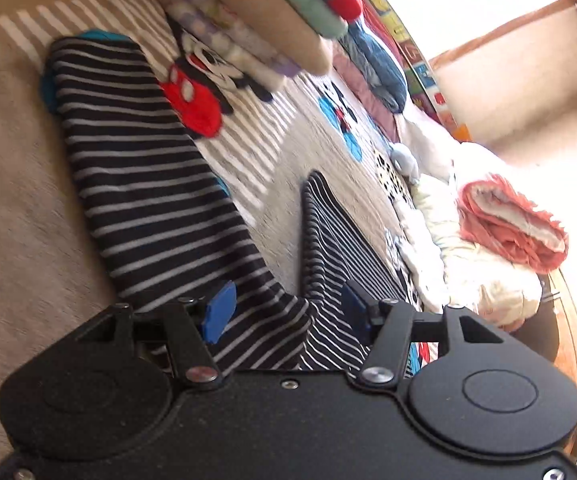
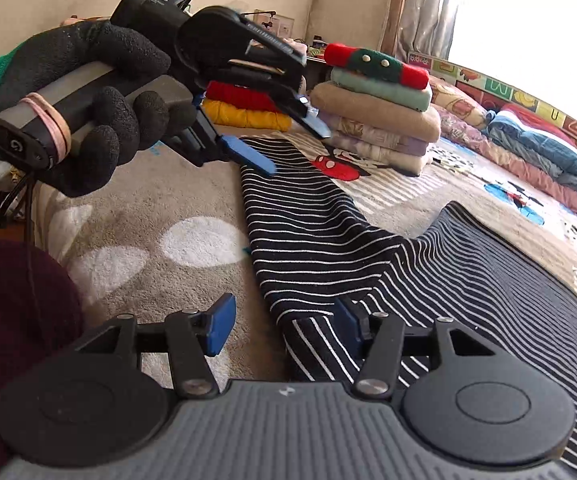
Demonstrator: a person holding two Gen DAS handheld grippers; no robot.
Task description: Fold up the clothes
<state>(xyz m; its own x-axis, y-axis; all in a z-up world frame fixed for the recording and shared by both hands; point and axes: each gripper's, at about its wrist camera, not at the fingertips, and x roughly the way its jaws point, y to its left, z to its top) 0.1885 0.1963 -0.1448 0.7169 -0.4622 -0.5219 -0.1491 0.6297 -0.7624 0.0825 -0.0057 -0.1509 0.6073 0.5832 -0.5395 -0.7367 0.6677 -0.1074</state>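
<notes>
A black top with thin white stripes lies flat on a beige rug [image 2: 136, 208]. Its long sleeve [image 2: 300, 216] [image 1: 140, 168] runs away from me and its body [image 2: 488, 280] [image 1: 340, 248] spreads to the right. My right gripper [image 2: 284, 326] is open low over the near end of the sleeve; the cloth edge lies between the blue pads [image 2: 220, 330], unpressed. A black-gloved hand [image 2: 88, 92] holds my left gripper [image 2: 288, 144], open and empty, in the air above the sleeve's far part. In the left wrist view the left gripper [image 1: 288, 312] hovers over where sleeve meets body.
A stack of folded clothes [image 2: 376, 120] [image 1: 256, 20] stands past the sleeve's far end, with red and yellow folded pieces [image 2: 248, 108] beside it. Blue and pink bedding [image 2: 540, 148] lines the right side. A pink fringed blanket [image 1: 508, 224] lies on white cloth. Dark maroon fabric [image 2: 8, 312] is near left.
</notes>
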